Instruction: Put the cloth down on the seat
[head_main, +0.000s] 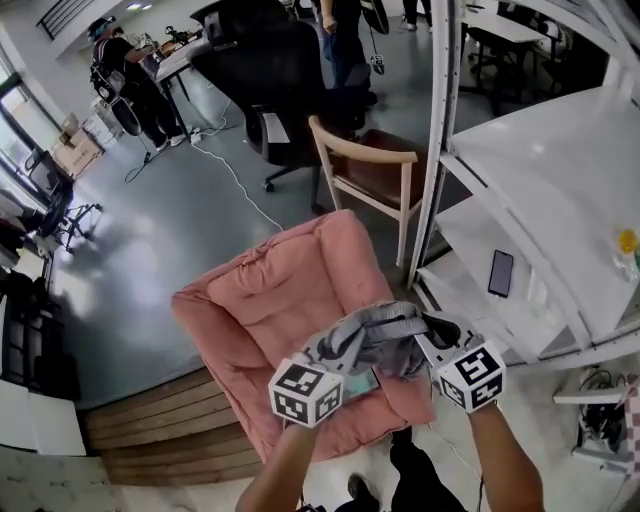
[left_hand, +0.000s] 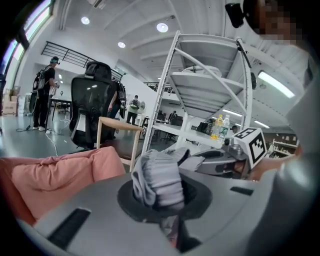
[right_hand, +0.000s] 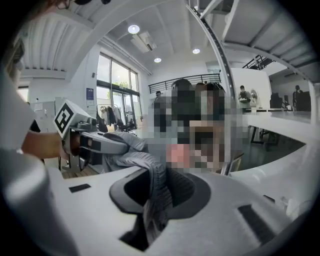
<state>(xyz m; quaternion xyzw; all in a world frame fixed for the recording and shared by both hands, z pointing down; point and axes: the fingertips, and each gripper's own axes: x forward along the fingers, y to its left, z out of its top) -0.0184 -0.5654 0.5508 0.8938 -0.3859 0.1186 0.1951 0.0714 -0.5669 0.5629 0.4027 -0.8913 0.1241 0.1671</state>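
Observation:
A grey cloth (head_main: 380, 338) hangs bunched between my two grippers, just above the front right part of the pink cushioned seat (head_main: 270, 290). My left gripper (head_main: 345, 352) is shut on the cloth's left end, which bulges out of its jaws as the cloth (left_hand: 157, 181) in the left gripper view. My right gripper (head_main: 432, 345) is shut on the other end, where a fold of cloth (right_hand: 156, 186) runs down between its jaws. Each gripper shows in the other's view: the right gripper (left_hand: 227, 161) and the left gripper (right_hand: 102, 144).
A wooden chair (head_main: 370, 165) stands behind the seat, with a black office chair (head_main: 265, 80) farther back. A white shelf rack (head_main: 540, 180) rises at the right, with a phone (head_main: 500, 272) on its low shelf. Wooden boards (head_main: 150, 420) lie left of the seat. A person (head_main: 125, 80) stands far left.

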